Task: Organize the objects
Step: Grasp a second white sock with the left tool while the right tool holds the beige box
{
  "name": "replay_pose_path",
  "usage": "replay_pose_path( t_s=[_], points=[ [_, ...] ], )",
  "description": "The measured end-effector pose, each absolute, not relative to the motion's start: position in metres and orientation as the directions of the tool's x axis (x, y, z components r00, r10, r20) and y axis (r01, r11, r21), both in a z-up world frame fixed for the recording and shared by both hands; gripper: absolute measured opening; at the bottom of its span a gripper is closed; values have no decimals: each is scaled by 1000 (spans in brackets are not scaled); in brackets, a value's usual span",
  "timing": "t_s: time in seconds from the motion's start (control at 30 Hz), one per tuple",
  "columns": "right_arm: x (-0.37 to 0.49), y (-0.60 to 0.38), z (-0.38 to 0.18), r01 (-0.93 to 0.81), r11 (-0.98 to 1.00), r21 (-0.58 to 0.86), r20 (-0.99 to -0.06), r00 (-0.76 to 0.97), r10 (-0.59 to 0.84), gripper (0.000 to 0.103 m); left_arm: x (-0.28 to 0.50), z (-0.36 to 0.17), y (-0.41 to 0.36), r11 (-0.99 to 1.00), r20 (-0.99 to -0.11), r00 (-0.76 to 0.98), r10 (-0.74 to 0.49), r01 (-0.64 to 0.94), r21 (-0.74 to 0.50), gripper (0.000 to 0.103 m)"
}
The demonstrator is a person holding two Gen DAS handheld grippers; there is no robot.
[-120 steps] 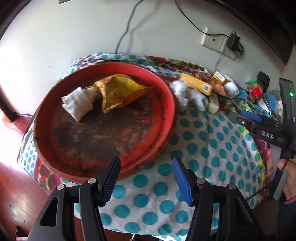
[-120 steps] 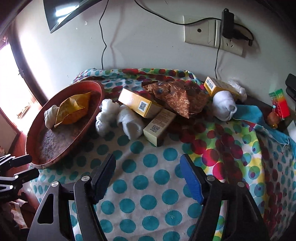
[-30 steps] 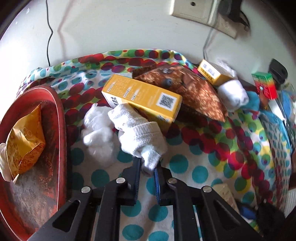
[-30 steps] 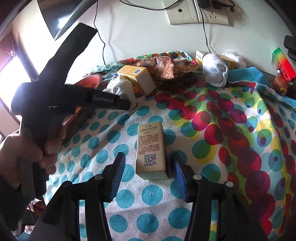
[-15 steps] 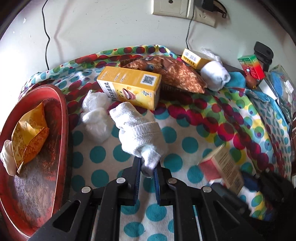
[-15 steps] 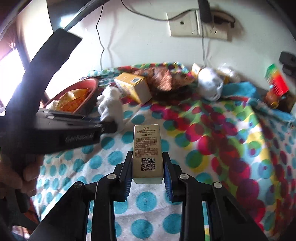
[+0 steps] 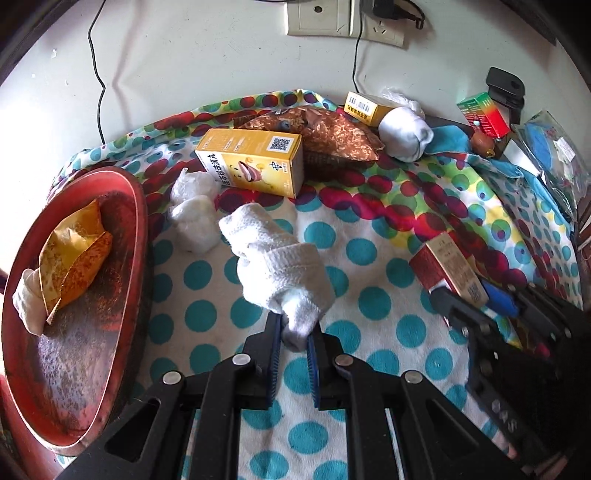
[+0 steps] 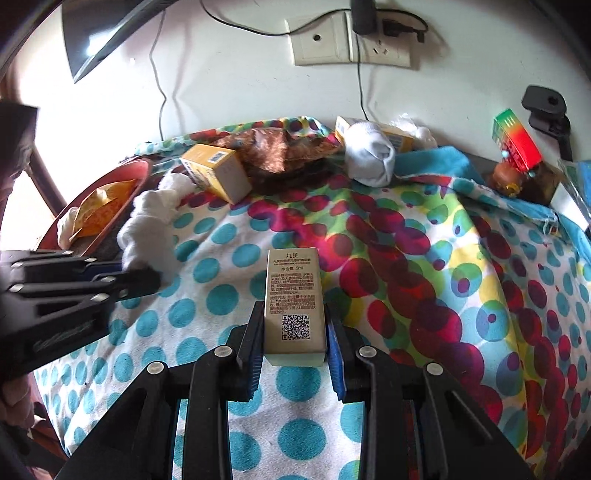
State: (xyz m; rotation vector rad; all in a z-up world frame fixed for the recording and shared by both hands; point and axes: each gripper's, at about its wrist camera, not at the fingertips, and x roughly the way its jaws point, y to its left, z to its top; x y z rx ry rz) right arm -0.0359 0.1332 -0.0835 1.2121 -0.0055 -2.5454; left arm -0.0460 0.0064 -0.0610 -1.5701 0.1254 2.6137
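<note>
My left gripper (image 7: 294, 332) is shut on one end of a rolled white sock (image 7: 280, 273), lifted above the dotted cloth. That sock (image 8: 146, 229) and the left gripper (image 8: 136, 277) appear at the left of the right wrist view. My right gripper (image 8: 293, 332) is shut on a tall beige box (image 8: 293, 295) with a QR code; the same box (image 7: 447, 266) shows at the right of the left wrist view. A red oval tray (image 7: 122, 314) at the left holds a yellow packet (image 7: 74, 247) and a white sock (image 7: 26, 302).
On the dotted cloth (image 7: 369, 236) lie a yellow box (image 7: 255, 162), crumpled white plastic (image 7: 194, 218), a brown packet (image 7: 328, 133), another rolled sock (image 7: 404, 133), a small yellow box (image 7: 364, 107). A red-green box (image 7: 484, 114) and wall sockets (image 7: 343, 18) stand behind.
The right gripper closed on the beige box and lifted it. The left gripper, holding the sock, drew back from the yellow box toward the near side.
</note>
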Motion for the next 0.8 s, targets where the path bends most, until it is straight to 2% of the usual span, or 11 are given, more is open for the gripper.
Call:
replay_pose_path(
  t_s=[0.43, 0.8],
  points=[
    [-39, 127, -85, 237, -970, 62, -770, -607, -197, 28, -16, -41, -19, -998, -857, -515, 26, -66, 9, 13],
    [-38, 123, -85, 235, -972, 26, -773, -611, -168, 27, 6, -12, -88, -996, -824, -565, -40, 84, -9, 13]
  ],
)
